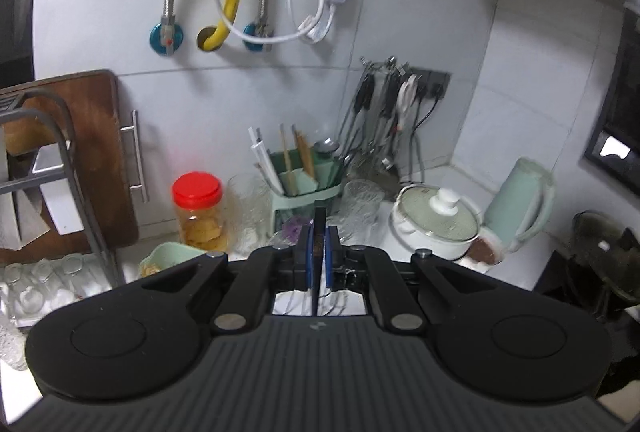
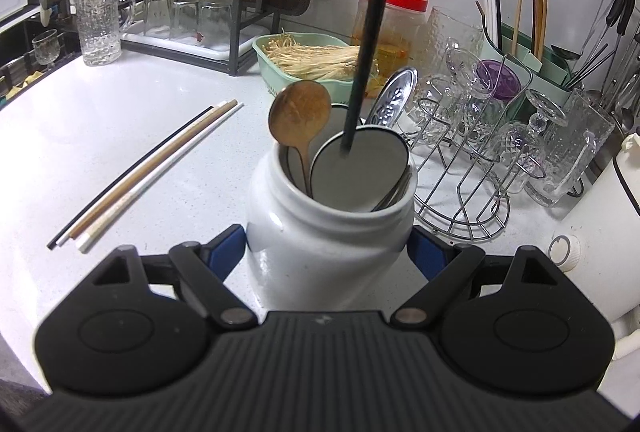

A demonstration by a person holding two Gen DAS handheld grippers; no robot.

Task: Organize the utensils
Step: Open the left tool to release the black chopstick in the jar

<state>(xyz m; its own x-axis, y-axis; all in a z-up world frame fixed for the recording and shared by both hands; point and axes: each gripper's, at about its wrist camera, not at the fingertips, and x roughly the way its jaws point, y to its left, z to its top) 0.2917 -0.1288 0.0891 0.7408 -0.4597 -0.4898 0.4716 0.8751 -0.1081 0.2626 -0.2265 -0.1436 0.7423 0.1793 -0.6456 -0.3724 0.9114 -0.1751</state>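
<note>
The black chopstick [image 2: 370, 32] hangs nearly upright, its lower tip just inside the mouth of the white ceramic jar [image 2: 330, 232], in front of a pale flat ladle bowl [image 2: 360, 172]. The left tool [image 1: 319, 252] is clenched on the chopstick's upper end, which shows as a thin dark strip pinched between its blue pads. The right tool [image 2: 328, 252] straddles the jar with one blue finger on each side; whether the pads actually press the glaze I cannot tell, though the jaws are spread wide and appear to steady it.

Already in the jar, ahead of the right tool, are a wooden spoon [image 2: 300, 116] and an embossed metal spoon [image 2: 394, 96]. To that tool's left, four more chopsticks [image 2: 148, 172] lie together on the white tabletop [image 2: 100, 120].

To do this step well, I would lower the stick straight down through the gap beside the ladle bowl, keep the jar braced, and release only once the tip is deep enough that the stick leans on the rim rather than tipping out.
</note>
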